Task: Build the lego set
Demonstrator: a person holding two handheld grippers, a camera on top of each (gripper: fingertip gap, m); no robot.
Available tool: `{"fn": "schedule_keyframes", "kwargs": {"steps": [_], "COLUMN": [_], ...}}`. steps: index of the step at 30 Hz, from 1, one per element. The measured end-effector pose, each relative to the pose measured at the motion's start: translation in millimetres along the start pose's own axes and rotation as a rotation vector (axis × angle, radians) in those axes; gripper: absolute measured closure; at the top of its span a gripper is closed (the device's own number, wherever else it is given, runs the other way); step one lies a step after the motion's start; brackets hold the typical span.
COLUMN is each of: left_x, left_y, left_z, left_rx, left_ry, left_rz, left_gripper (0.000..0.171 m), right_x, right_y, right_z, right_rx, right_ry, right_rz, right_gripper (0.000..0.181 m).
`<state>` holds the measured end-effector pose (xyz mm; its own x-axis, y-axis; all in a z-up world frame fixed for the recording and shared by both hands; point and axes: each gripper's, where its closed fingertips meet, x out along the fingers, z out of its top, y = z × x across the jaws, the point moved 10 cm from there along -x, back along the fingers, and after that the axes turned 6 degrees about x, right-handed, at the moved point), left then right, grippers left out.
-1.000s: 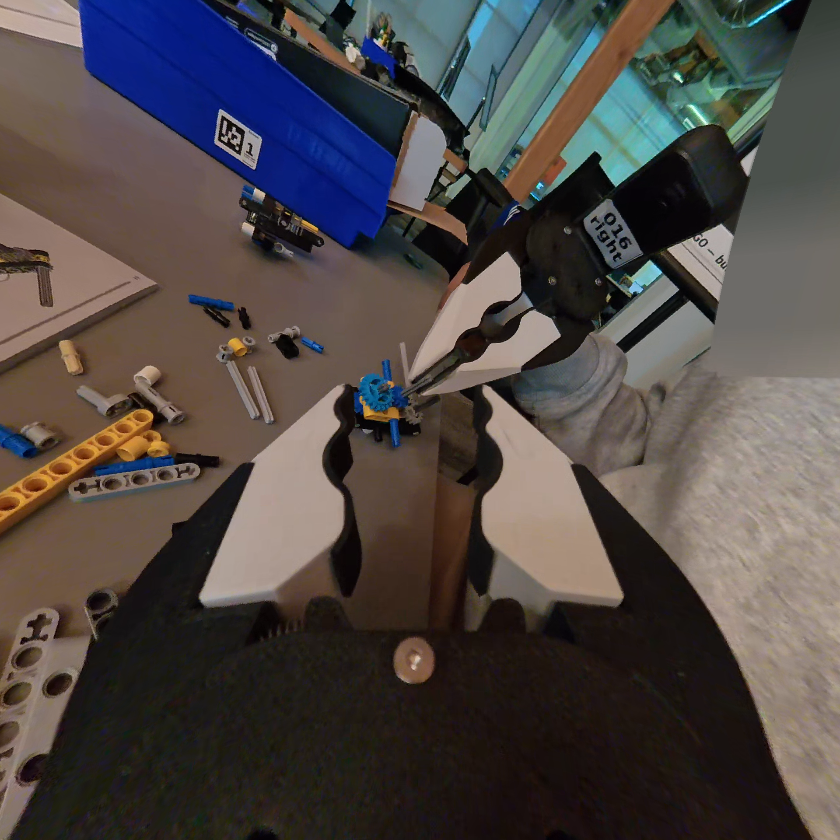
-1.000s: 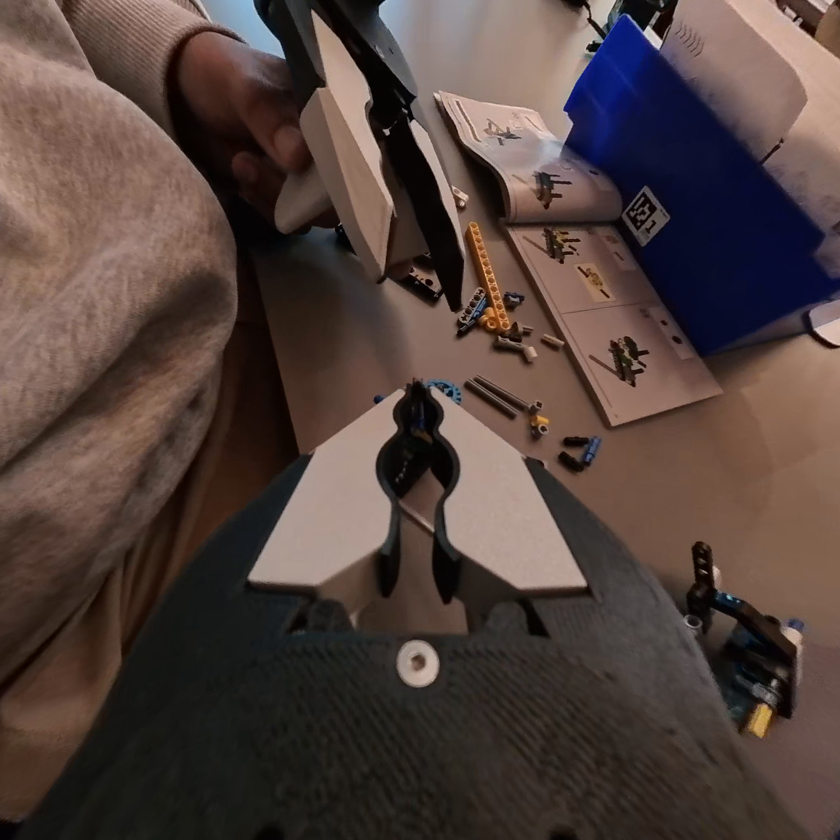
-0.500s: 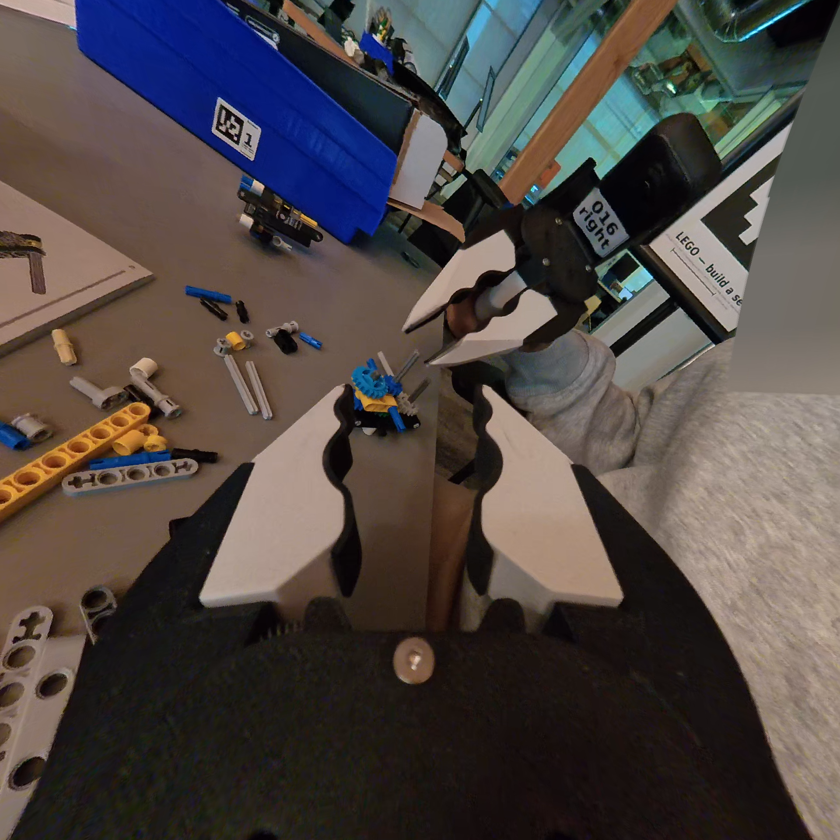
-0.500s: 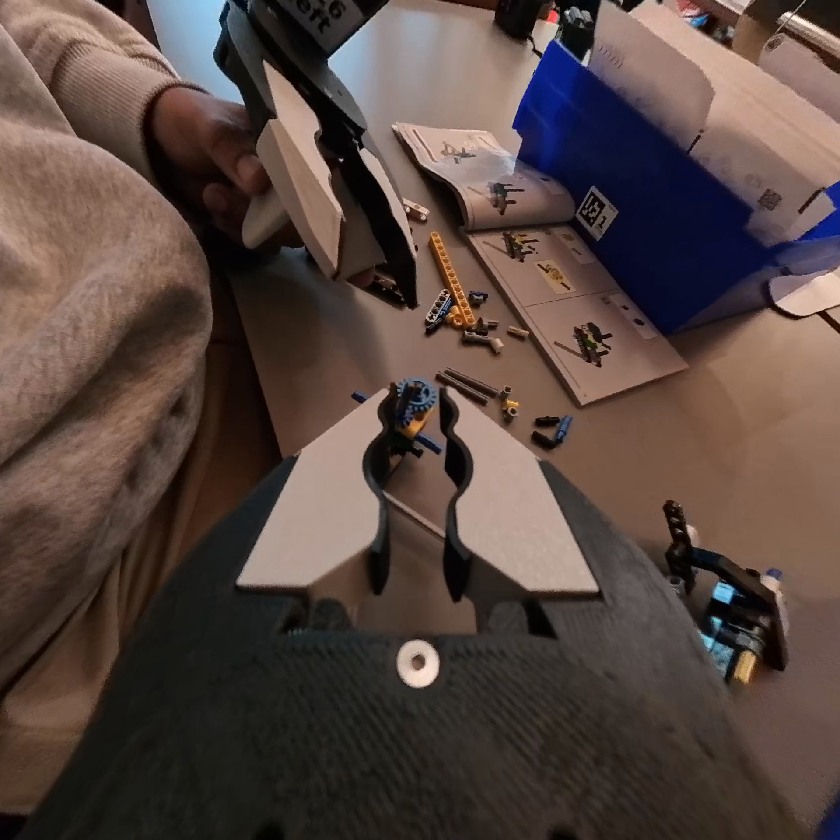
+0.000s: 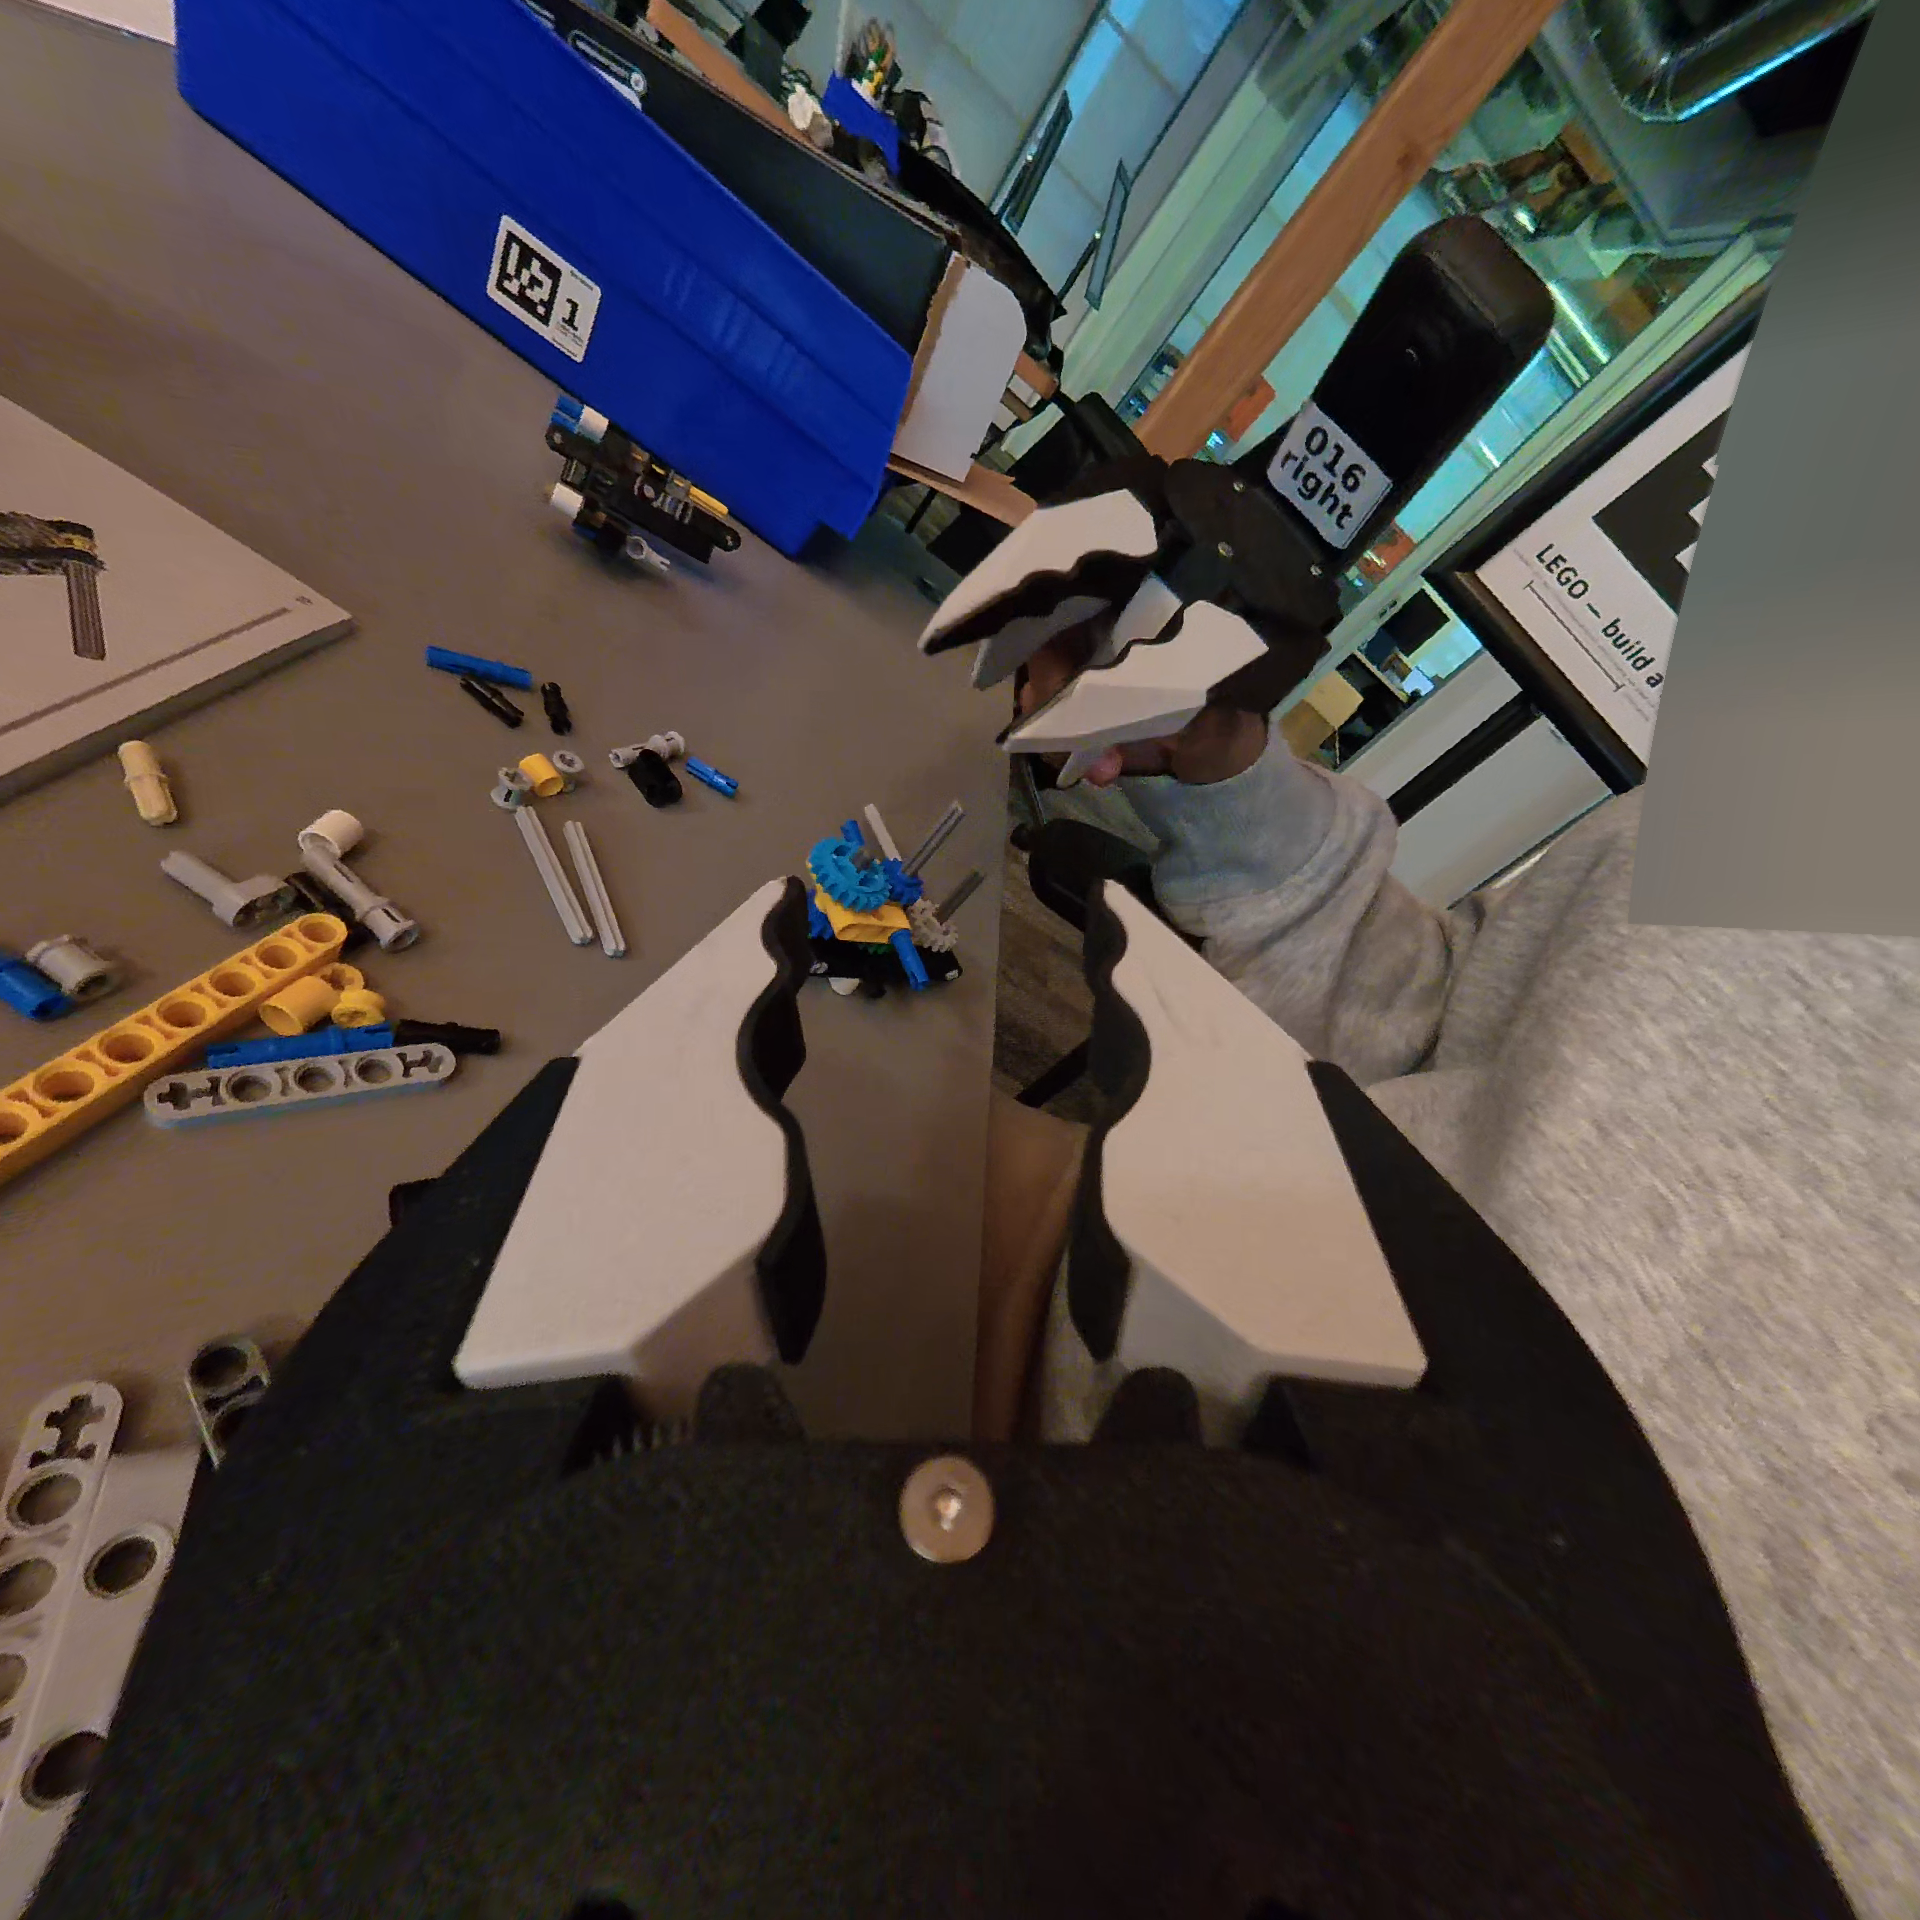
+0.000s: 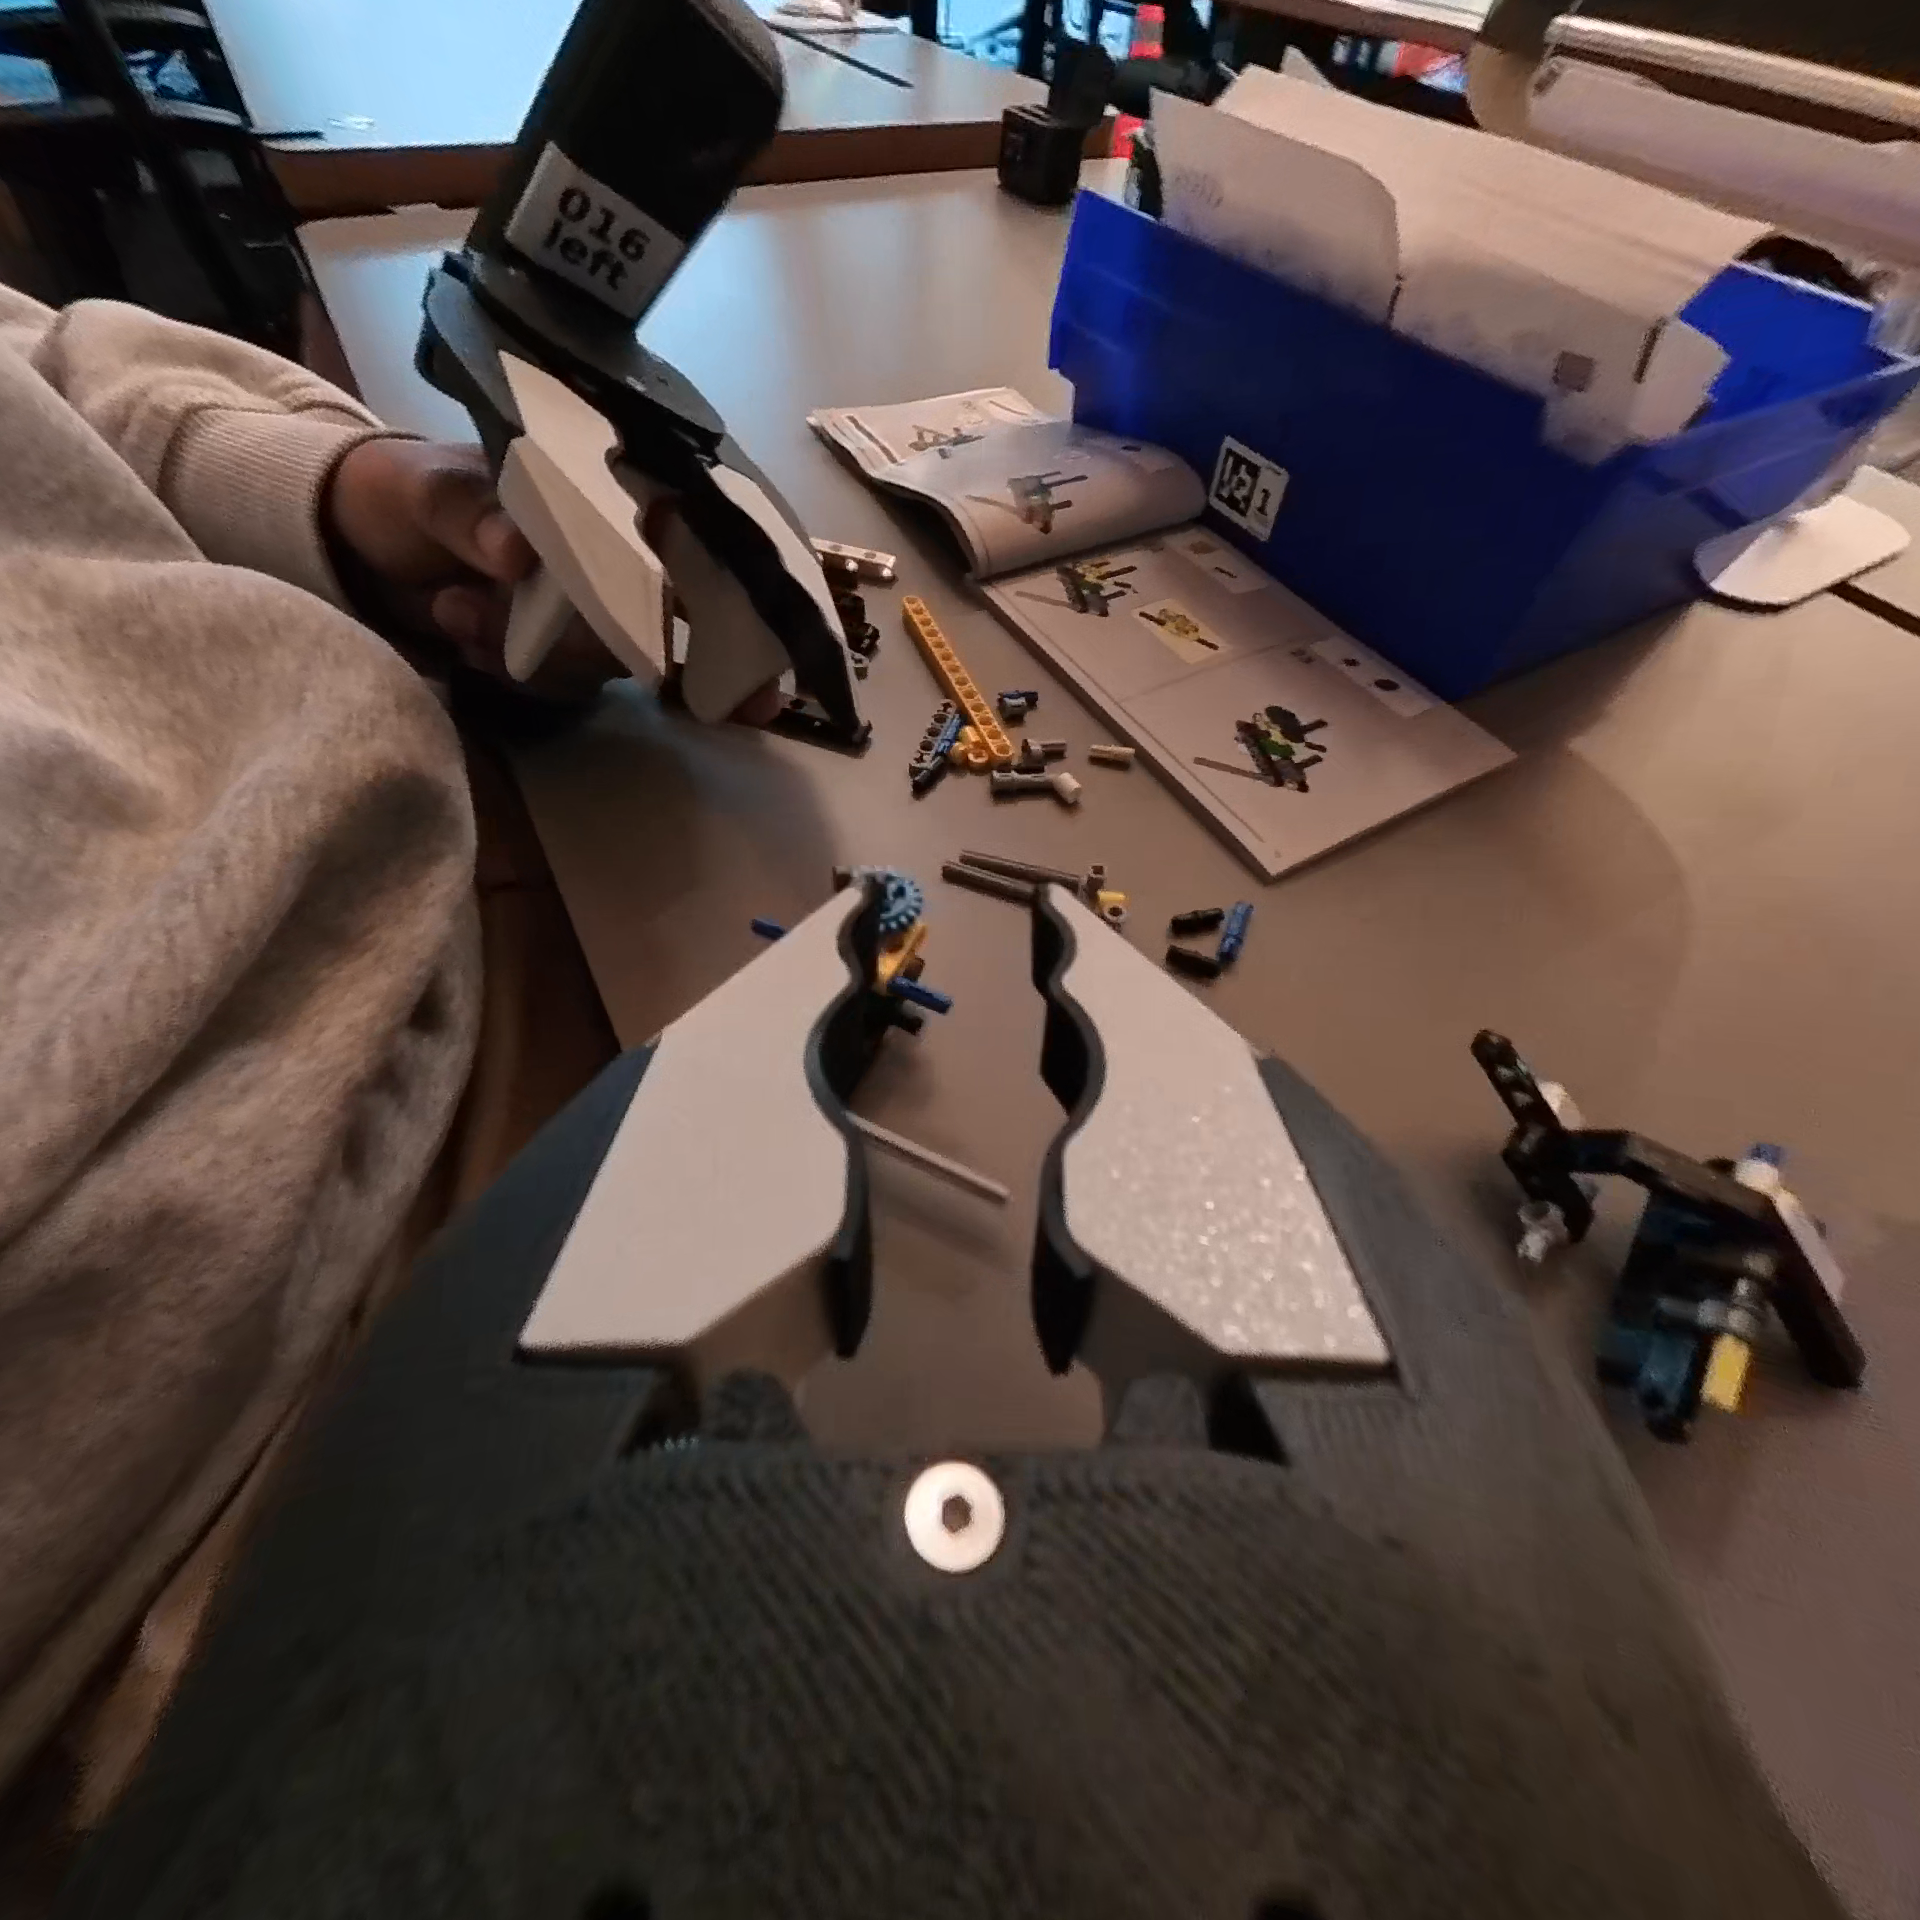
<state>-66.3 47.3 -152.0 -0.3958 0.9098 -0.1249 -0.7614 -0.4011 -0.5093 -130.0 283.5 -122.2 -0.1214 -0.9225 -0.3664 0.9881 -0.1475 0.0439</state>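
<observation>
Blue bin point(image 5: 665, 260) bears a black-white marker sticker point(image 5: 542, 288).

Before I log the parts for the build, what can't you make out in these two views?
- Gear assembly: right wrist view, its left side hidden behind the right gripper's finger.
- Grey beam: left wrist view, cut off by the left edge.
- Blue bin: right wrist view, its contents hidden by white cardboard.
- Black sub-assembly: right wrist view, blurred.
- Booklet: left wrist view, mostly cut off by the left edge.
</observation>
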Motion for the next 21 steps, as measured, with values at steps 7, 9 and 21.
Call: {"fn": "schedule_keyframes", "kwargs": {"steps": [7,9,21], "left_x": [6,8,11], "left_y": [-5,-7,-4], "left_z": [2,3,1], "left_rx": [0.107,0.131,0.101], "left_ry": [0.042,0.045,0.074], "left_rz": [0.107,0.127,0.112], "left_gripper": [0.115,0.114,0.113], "right_x": [-9,-6,17], "right_y": [3,7,17], "right_z": [-28,-30,-38], "right_rx": [0.120,0.101,-0.043], "right_ry": [0.145,0.160,0.268], "right_rz": [0.002,0.031,0.001], "right_gripper": [0.112,0.106,0.108]}}
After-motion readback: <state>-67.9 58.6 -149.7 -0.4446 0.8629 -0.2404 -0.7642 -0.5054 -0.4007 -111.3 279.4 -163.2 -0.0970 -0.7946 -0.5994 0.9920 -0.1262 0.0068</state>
